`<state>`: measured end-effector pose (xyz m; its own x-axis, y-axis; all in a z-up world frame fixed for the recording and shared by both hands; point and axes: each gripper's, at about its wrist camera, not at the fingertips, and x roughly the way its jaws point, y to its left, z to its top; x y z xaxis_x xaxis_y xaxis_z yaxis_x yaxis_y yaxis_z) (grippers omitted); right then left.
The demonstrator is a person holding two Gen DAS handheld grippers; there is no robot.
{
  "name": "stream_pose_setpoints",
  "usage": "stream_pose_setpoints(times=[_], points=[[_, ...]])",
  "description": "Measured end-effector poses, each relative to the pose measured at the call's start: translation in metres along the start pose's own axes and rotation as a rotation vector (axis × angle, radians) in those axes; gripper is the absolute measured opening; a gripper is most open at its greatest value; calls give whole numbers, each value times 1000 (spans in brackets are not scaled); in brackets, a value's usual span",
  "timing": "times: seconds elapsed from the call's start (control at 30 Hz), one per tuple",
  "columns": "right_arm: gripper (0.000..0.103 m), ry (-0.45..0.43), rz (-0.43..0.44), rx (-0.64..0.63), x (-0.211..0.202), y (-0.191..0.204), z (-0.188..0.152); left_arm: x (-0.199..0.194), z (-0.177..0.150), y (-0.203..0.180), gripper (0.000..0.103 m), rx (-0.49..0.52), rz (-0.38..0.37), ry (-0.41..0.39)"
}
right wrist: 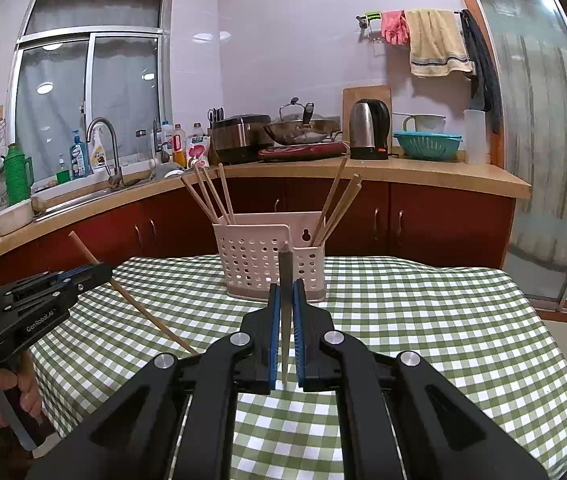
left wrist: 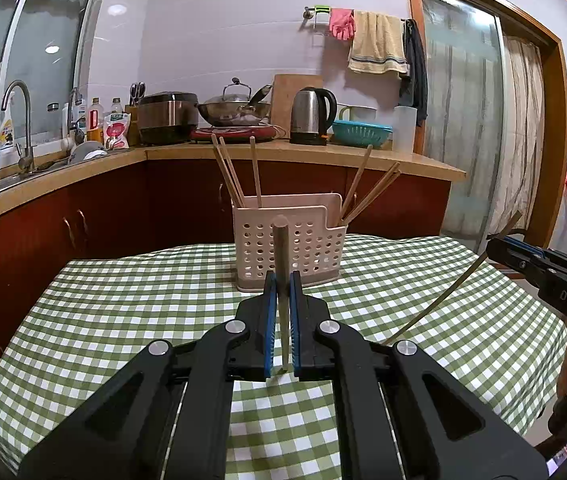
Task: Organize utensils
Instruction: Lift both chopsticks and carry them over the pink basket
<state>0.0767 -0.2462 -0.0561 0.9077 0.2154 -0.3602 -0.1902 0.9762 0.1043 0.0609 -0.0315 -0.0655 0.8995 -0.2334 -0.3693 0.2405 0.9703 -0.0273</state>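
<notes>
Each of your grippers is clamped on one chopstick: your left gripper [left wrist: 282, 292] pinches a chopstick [left wrist: 282, 264] standing upright, your right gripper [right wrist: 286, 300] another [right wrist: 285, 276]. The perforated holder [left wrist: 289, 246] sits just ahead on the checked tablecloth [left wrist: 123, 312], more chopsticks [left wrist: 231, 174] inside.

surface: desk [left wrist: 123, 320] draped in a green-and-white checked cloth [right wrist: 443, 340], slightly rumpled at its far edge | on it: one pale perforated utensil caddy [left wrist: 289, 248] standing upright toward the far side, near centre | caddy contents: wooden chopsticks [right wrist: 211, 196] leaning in the left and right compartments
</notes>
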Motion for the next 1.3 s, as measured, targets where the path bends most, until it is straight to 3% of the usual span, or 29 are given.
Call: stream_pose_setpoints(times=[0.53, 1.3], points=[[7, -15, -2, -10, 16, 7, 12, 17, 11, 5, 8, -8, 44, -17], [7, -22, 21, 6, 35, 7, 21, 35, 23, 13, 8, -30, 39, -17]])
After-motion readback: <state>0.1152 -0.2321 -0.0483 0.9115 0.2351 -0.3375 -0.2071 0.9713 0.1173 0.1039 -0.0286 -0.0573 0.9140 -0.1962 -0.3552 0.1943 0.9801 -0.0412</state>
